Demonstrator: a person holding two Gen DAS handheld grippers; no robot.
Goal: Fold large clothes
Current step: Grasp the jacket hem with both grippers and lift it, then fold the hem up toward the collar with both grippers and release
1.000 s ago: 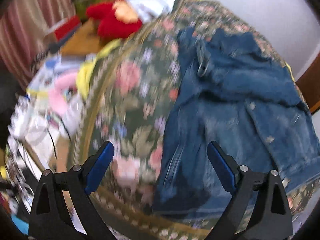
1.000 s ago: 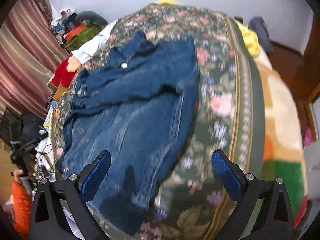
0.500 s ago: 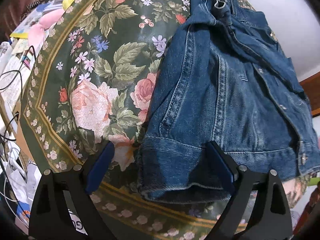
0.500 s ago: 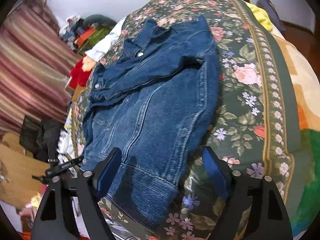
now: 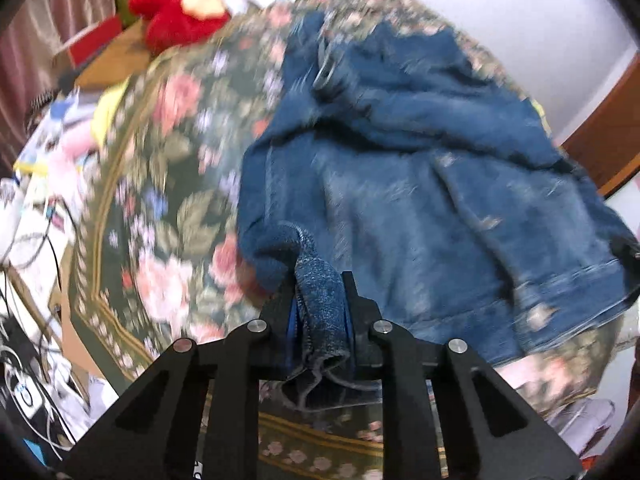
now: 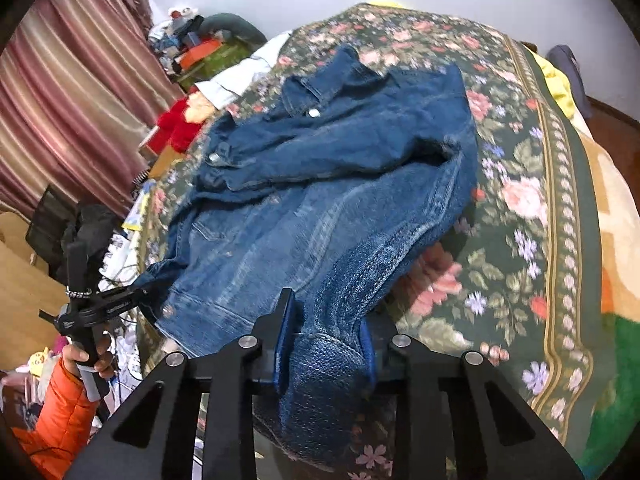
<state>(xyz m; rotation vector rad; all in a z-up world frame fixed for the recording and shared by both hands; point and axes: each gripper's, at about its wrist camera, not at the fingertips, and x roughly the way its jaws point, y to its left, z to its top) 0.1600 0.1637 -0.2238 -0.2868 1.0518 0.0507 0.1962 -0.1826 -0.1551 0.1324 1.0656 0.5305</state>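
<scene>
A blue denim jacket (image 5: 400,184) (image 6: 320,184) lies spread on a dark green floral bedspread (image 5: 168,208) (image 6: 520,200). My left gripper (image 5: 320,280) is shut on a bunched corner of the jacket's bottom hem, and the cloth folds up between its pads. In the right wrist view that left gripper (image 6: 144,294) shows at the jacket's far hem corner, held by a hand (image 6: 86,356) in an orange sleeve. My right gripper (image 6: 326,320) has its jaws closing on the other hem corner, with thick denim pressed between the blue pads.
A red plush toy (image 5: 180,12) (image 6: 176,124) and piled items sit beyond the bed's far left side. Striped curtains (image 6: 72,100) hang there. Papers and cables (image 5: 32,240) lie off the bed's left edge. An orange and green blanket (image 6: 616,280) lies to the right.
Both grippers went from wide open over the hem to closed on its corners. The hem is now bunched and raised off the bedspread. The left view has pulled back from the jacket.
</scene>
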